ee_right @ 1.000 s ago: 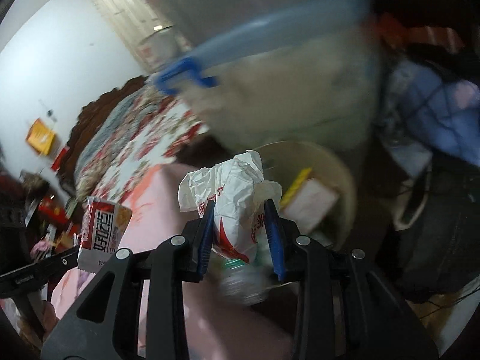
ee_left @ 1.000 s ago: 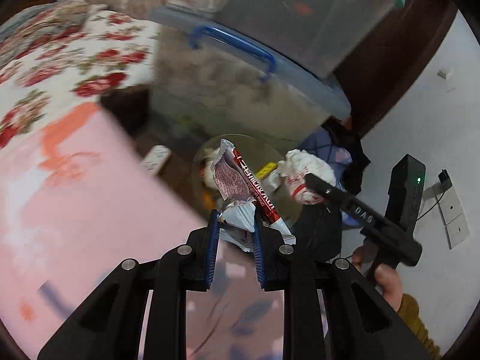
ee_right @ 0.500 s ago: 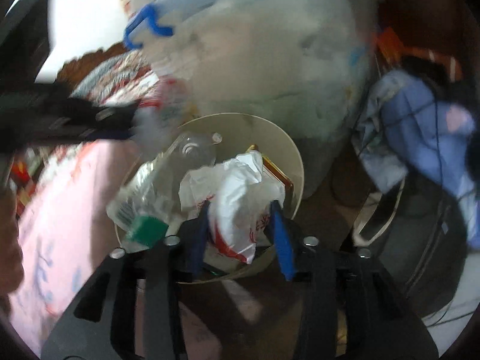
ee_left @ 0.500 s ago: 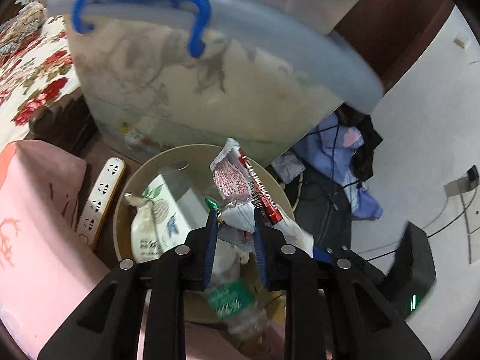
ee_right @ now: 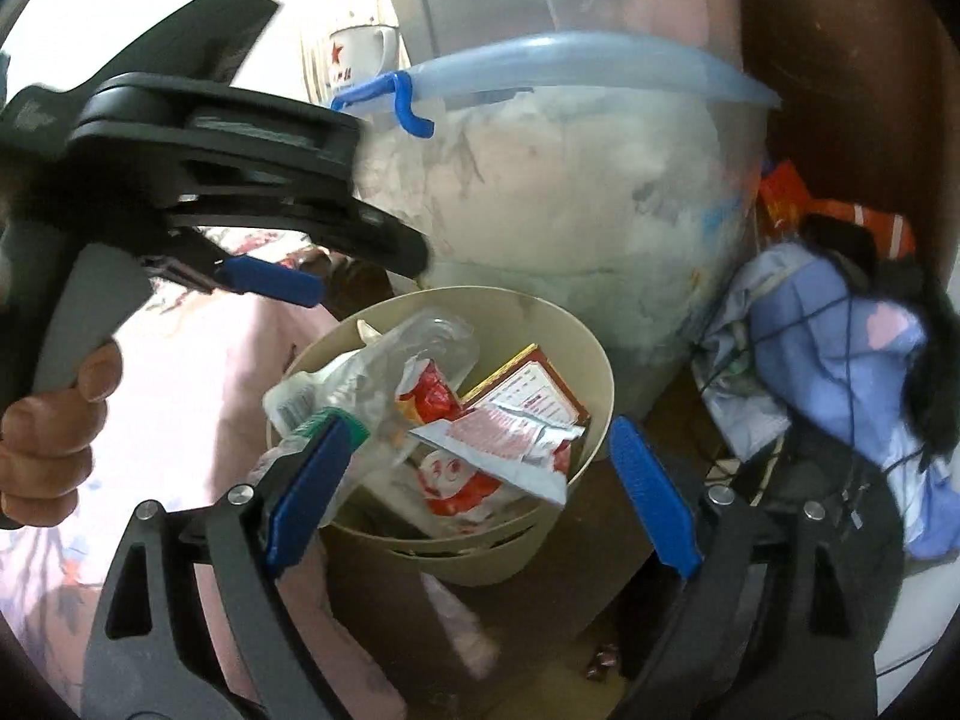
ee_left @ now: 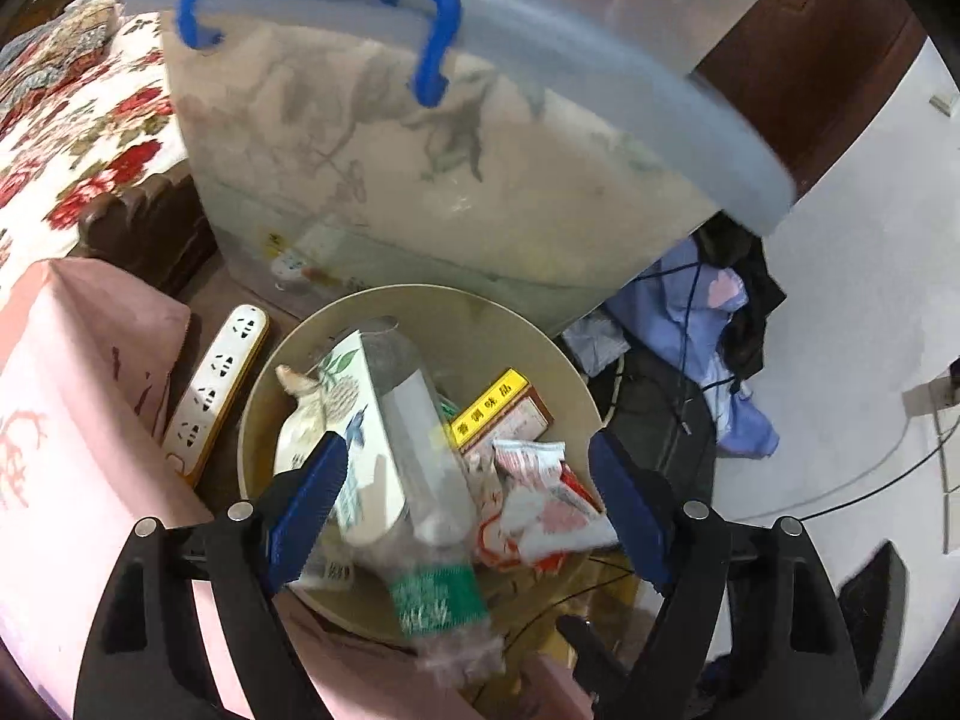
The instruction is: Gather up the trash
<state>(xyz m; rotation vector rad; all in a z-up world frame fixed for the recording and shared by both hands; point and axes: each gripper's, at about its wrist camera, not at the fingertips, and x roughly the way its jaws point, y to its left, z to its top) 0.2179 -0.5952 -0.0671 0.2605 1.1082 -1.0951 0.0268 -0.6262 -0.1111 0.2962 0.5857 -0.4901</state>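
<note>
A beige round trash bin (ee_left: 480,315) (ee_right: 576,348) stands on the floor, full of trash. In it lie a clear plastic bottle with a green label (ee_left: 420,450) (ee_right: 384,372), a red-and-white snack wrapper (ee_left: 534,498) (ee_right: 510,426), a white crumpled bag with red print (ee_right: 462,486), a white carton (ee_left: 354,420) and a yellow-red box (ee_left: 498,405) (ee_right: 534,387). My left gripper (ee_left: 465,504) is open and empty just above the bin; it also shows in the right wrist view (ee_right: 264,279). My right gripper (ee_right: 477,480) is open and empty over the bin.
A large translucent storage box with blue lid and handle (ee_left: 420,138) (ee_right: 570,180) stands right behind the bin. A white power strip (ee_left: 219,384) lies left of the bin. Pink cloth (ee_left: 72,420) is at left. Blue clothes and cables (ee_left: 714,348) (ee_right: 840,360) are at right.
Both grippers opened over the bin. The snack wrapper dropped from the left gripper and the white bag from the right; both now lie in the bin.
</note>
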